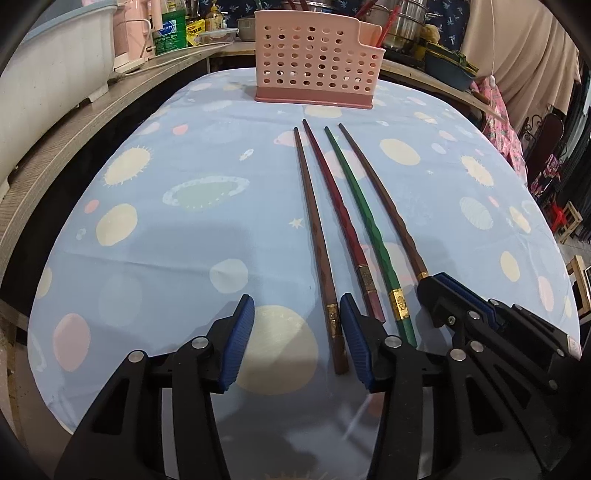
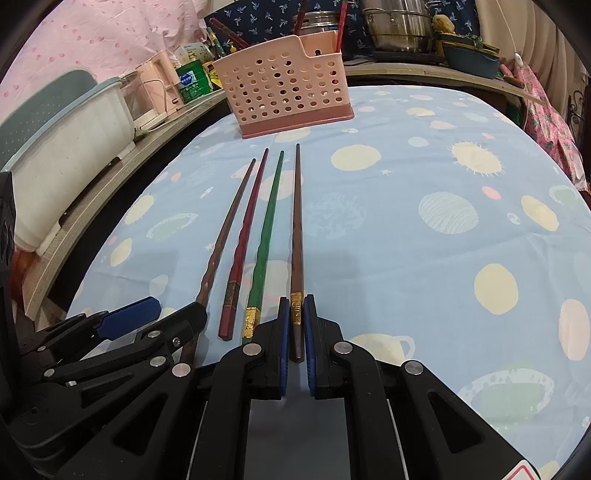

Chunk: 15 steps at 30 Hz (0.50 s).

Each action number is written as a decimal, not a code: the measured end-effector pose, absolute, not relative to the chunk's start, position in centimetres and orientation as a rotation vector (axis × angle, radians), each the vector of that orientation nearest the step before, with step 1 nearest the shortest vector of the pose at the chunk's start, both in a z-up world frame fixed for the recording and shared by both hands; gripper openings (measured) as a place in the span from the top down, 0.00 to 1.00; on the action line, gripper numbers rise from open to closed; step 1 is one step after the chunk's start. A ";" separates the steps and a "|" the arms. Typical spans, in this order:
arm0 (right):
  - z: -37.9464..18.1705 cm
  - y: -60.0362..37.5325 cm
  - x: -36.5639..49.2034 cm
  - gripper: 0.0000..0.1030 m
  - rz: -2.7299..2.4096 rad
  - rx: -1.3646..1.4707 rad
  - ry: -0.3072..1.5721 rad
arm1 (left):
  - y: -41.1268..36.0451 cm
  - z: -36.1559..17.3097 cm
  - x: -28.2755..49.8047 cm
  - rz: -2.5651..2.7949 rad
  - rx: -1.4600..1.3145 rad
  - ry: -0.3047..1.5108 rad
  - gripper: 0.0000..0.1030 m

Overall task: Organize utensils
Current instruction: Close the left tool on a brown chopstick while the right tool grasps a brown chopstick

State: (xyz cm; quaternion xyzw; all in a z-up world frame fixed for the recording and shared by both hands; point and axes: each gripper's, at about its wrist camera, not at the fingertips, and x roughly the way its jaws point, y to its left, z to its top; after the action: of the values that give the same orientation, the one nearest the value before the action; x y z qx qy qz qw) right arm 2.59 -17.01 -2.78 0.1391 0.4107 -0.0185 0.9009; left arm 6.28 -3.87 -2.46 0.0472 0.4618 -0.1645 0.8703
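Note:
Several chopsticks lie side by side on the blue planet-print cloth: a left brown one point(image 1: 314, 236), a red one point(image 1: 338, 206), a green one point(image 1: 364, 221) and a right brown one point(image 1: 384, 206). A pink perforated utensil basket point(image 1: 314, 62) stands beyond their tips. My left gripper point(image 1: 297, 314) is open, its right finger beside the left brown chopstick's point(image 2: 218, 254) handle end. My right gripper point(image 2: 296, 310) is shut on the handle of the right brown chopstick point(image 2: 296, 236), which still rests on the cloth. The red point(image 2: 245, 229) and green point(image 2: 267, 225) chopsticks lie between. The basket point(image 2: 284, 85) stands at the back.
A wooden shelf point(image 1: 110, 96) runs along the left with a white tub point(image 1: 44, 66), bottles and jars. Steel pots point(image 2: 399, 26) and a blue basin point(image 2: 469, 59) stand behind the table. Pink fabric hangs at the right edge point(image 1: 502, 122).

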 end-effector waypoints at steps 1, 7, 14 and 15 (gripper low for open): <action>-2.8 -17.0 2.6 0.92 -0.038 0.288 0.850 | -3.9 -2.5 6.2 -0.340 0.105 0.964 0.59; -2.8 -17.0 2.5 0.92 -0.038 0.288 0.851 | -3.7 -2.4 6.5 -0.315 0.114 0.968 0.88; -2.6 -17.2 2.0 0.93 -0.046 0.296 0.856 | -3.7 -2.3 6.6 -0.317 0.113 0.986 0.93; -2.6 -17.4 2.0 0.93 -0.047 0.299 0.855 | -3.7 -2.3 6.7 -0.317 0.112 0.990 0.93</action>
State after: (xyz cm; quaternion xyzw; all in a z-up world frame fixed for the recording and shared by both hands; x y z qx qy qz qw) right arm 1.97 -17.36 -2.56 0.1443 0.4130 -0.0225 0.8989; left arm 6.67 -3.65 -2.28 0.0535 0.4729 -0.1513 0.8664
